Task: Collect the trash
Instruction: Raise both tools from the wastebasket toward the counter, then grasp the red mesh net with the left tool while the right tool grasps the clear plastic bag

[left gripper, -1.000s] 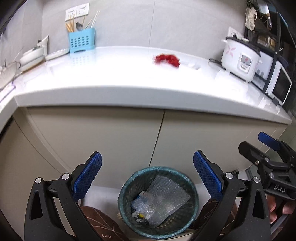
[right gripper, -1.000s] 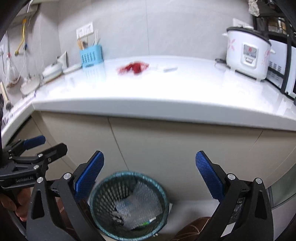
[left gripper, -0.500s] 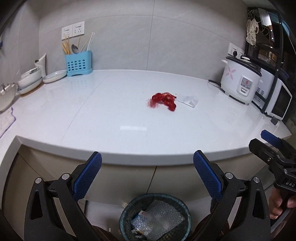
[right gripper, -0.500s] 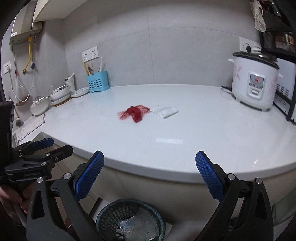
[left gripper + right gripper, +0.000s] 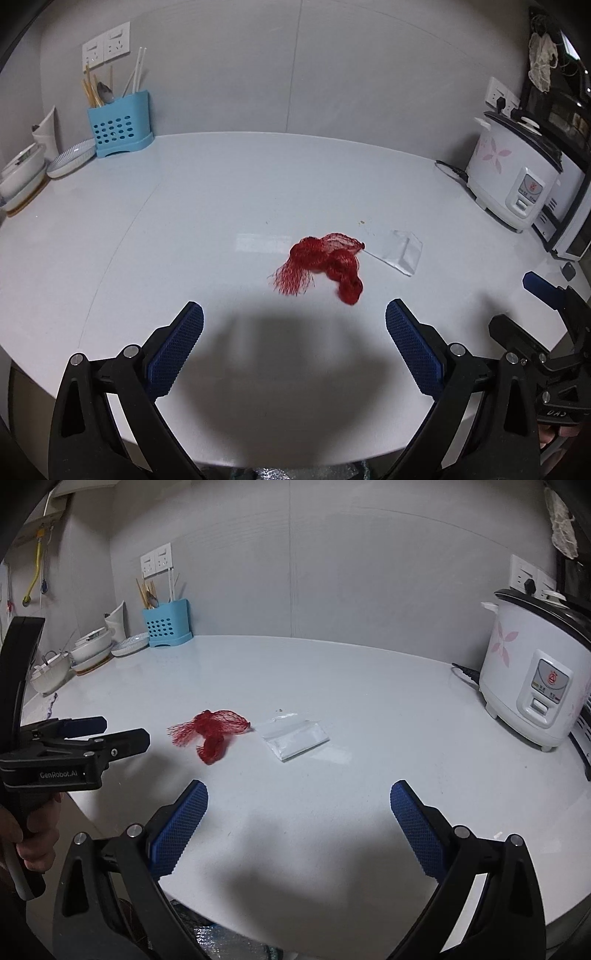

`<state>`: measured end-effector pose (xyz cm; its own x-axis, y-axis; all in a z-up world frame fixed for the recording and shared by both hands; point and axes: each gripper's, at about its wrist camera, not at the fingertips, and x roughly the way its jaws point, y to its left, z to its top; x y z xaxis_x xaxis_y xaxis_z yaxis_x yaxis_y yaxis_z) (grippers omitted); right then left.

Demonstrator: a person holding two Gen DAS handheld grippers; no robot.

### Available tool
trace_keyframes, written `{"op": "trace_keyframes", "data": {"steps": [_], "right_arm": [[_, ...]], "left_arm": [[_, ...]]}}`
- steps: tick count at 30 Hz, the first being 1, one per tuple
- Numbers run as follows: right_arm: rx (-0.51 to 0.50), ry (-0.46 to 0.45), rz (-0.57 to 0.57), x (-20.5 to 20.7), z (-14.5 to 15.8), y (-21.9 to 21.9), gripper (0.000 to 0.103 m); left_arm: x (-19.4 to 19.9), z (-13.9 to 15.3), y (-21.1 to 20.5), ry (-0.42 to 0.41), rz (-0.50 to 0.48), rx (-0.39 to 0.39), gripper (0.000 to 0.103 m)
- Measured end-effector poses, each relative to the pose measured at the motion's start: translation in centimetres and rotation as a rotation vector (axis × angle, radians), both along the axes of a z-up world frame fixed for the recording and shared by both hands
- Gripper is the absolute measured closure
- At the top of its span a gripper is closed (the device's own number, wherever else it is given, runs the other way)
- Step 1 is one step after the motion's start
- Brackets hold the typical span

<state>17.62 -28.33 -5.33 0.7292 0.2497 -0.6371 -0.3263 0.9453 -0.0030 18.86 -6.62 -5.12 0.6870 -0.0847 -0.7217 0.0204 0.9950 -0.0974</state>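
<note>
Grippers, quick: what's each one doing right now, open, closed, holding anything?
Left gripper: open, empty, over the counter short of the red mesh bag.
Right gripper: open, empty.

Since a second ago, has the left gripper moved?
Yes. The left gripper rose from bin level below the cabinet doors to above the counter, and now faces the red net, jaws open.

- Even, cool indoor light; both views sharp at centre.
- Soft dark shadows on the countertop (image 5: 184, 221) at lower centre.
- Pale glare patch mid-frame.
- Fisheye bending, dark vignetted corners.
</note>
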Motion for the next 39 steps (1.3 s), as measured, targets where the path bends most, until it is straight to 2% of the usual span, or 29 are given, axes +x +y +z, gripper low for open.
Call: {"op": "trace_keyframes", "data": {"steps": [3, 7, 10, 12, 13, 14, 16, 18, 19, 23, 28, 32, 34, 36, 37, 39], "right_arm": [[-0.024, 0.034, 0.034, 2.6, -0.5, 0.2, 0.008], [-0.049, 0.070, 0.115, 5.2, -1.1, 0.9, 0.008], [-0.096, 0.095, 0.144, 6.9, -1.7, 1.8, 0.008], [-0.136, 0.116, 0.163, 8.1, -2.4, 2.5, 0.008], [-0.144, 0.125, 0.169, 8.6, -2.7, 2.8, 0.008], [-0.139, 0.138, 0.178, 9.1, -3.0, 3.0, 0.009], [-0.120, 0.158, 0.193, 10.0, -3.3, 3.4, 0.010], [-0.111, 0.174, 0.192, 10.9, -3.7, 3.7, 0.010], [-0.111, 0.184, 0.189, 11.2, -3.9, 3.8, 0.010], [-0.094, 0.233, 0.178, 12.8, -4.8, 4.3, 0.020], [-0.105, 0.243, 0.167, 13.2, -5.4, 5.2, 0.032], [-0.102, 0.239, 0.165, 13.3, -5.3, 5.4, 0.047], [-0.103, 0.244, 0.162, 13.3, -5.2, 5.6, 0.051], [-0.092, 0.253, 0.145, 13.4, -5.0, 5.4, 0.059], [-0.091, 0.255, 0.132, 13.3, -5.0, 5.2, 0.070], [-0.080, 0.262, 0.109, 13.5, -5.0, 4.9, 0.075]], "left_arm": [[3.3, -0.8, -0.7, 0.028, 0.015, 0.035, 0.006], [7.0, -2.1, -1.2, 0.091, 0.035, 0.016, 0.007], [8.9, -3.2, -1.6, 0.125, 0.058, 0.032, 0.009], [9.9, -4.2, -1.6, 0.170, 0.075, 0.022, 0.018], [10.3, -4.6, -1.4, 0.194, 0.083, 0.007, 0.020], [10.4, -4.6, -1.5, 0.177, 0.090, 0.024, 0.023], [10.9, -4.6, -1.3, 0.183, 0.109, 0.033, 0.031], [11.2, -4.6, -0.9, 0.184, 0.122, 0.041, 0.048], [11.3, -4.6, -0.6, 0.185, 0.130, 0.034, 0.051], [11.6, -4.6, 0.6, 0.193, 0.134, 0.021, 0.097], [11.4, -4.4, 0.9, 0.183, 0.113, 0.025, 0.098], [11.1, -4.2, 0.9, 0.173, 0.098, 0.020, 0.098], [11.0, -4.1, 0.9, 0.170, 0.095, 0.020, 0.098], [10.8, -4.0, 0.9, 0.167, 0.095, 0.020, 0.098], [10.6, -3.9, 0.8, 0.166, 0.094, 0.019, 0.098], [10.3, -3.8, 0.8, 0.167, 0.093, 0.019, 0.098]]}}
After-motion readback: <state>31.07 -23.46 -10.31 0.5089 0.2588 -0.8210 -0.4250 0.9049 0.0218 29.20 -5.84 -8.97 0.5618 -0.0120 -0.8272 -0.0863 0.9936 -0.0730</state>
